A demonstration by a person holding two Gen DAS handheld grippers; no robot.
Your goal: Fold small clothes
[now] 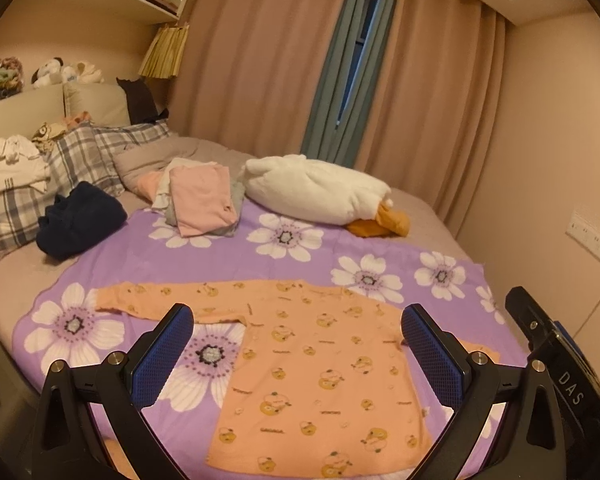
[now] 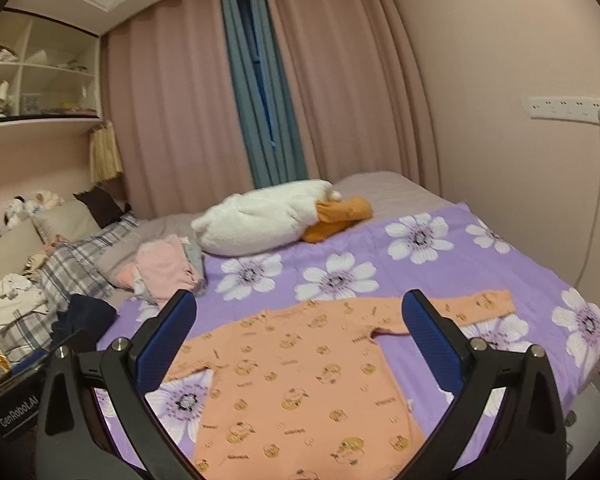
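A small orange long-sleeved shirt (image 1: 316,364) with a cartoon print lies flat on a purple flowered sheet (image 1: 204,256), both sleeves spread out. It also shows in the right wrist view (image 2: 300,384). My left gripper (image 1: 298,352) is open and empty, hovering above the shirt's body, with its left finger near the left sleeve. My right gripper (image 2: 300,344) is open and empty above the shirt, with its right finger near the right sleeve (image 2: 480,304). The right gripper's body shows at the right edge of the left wrist view (image 1: 556,360).
A stack of folded pink and grey clothes (image 1: 200,200) sits at the far side of the sheet. A dark blue garment (image 1: 80,224), plaid pillows (image 1: 76,160), unfolded white clothes (image 1: 12,168) and a white duck plush (image 1: 324,192) lie beyond. A wall (image 1: 560,160) borders the bed's right side.
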